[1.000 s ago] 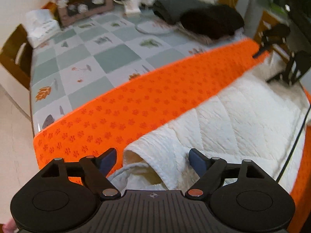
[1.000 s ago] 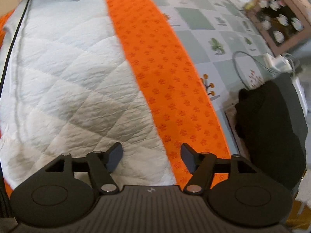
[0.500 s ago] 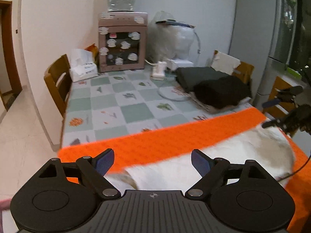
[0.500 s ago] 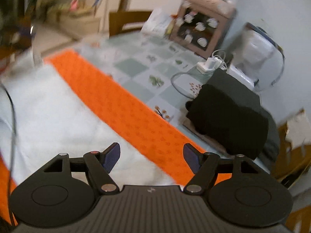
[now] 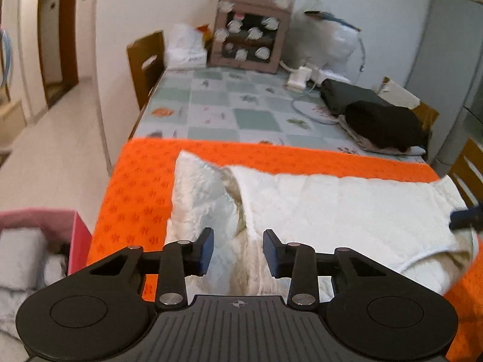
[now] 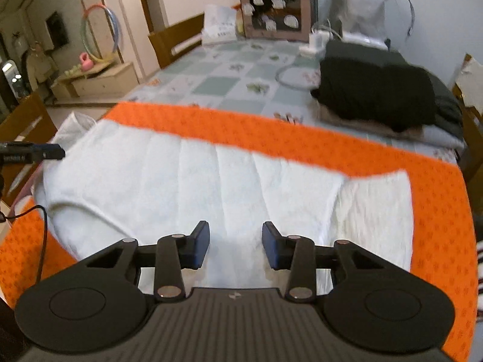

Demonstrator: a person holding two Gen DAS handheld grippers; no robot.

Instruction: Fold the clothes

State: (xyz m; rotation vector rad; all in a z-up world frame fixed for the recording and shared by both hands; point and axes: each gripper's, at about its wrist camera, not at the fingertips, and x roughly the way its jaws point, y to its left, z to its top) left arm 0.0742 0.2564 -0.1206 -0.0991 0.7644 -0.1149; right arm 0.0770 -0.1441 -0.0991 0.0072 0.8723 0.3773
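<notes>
Garment point(image 5: 332, 205) — white, quilted, partly folded — lies across orange mat point(image 5: 135, 193).

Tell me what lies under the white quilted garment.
Under the white quilted garment lies an orange paw-print mat, showing around its edges, on the checked tablecloth. Whatever is beneath the garment's middle is covered.

Home dining room: tablecloth-covered table point(image 5: 211, 102), wooden chair point(image 5: 145, 60), fridge point(image 5: 446, 69).
</notes>
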